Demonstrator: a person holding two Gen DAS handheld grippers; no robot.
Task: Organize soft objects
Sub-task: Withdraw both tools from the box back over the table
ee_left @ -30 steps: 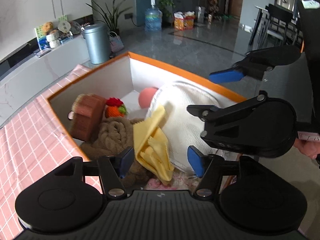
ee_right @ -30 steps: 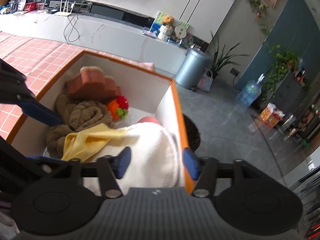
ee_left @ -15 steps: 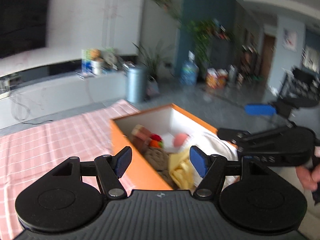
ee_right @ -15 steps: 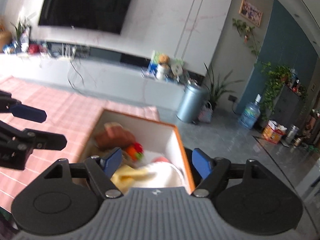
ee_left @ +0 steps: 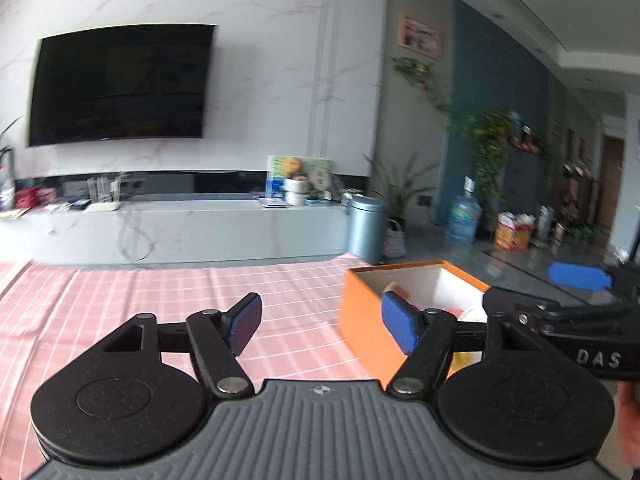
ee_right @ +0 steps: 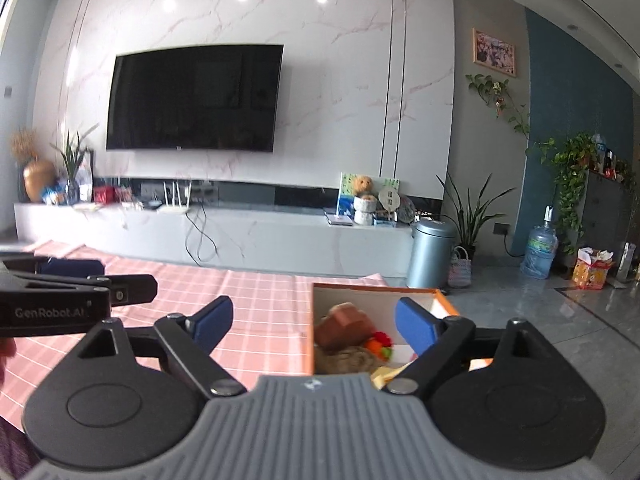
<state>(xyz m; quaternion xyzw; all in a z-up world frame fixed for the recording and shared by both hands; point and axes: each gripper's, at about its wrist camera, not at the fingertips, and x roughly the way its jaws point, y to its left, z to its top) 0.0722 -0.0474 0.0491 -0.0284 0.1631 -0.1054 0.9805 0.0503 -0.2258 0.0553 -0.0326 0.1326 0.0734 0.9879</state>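
The orange box with white inner walls stands at the right end of the pink checked tablecloth. Inside it I see a brown plush block, a red and orange knitted toy, a rolled brown towel and a corner of yellow cloth. My left gripper is back from the box's left side, its jaws opening with nothing between them. My right gripper hangs before the box, jaws opening and empty.
Beyond the table runs a low white console under a wall-mounted TV. A grey bin, a water bottle and potted plants stand on the glossy floor to the right.
Both grippers drew back and rose from above the box, and the views tilted up toward the room. The right jaws spread plainly wider, the left ones slightly. Nothing was picked up.
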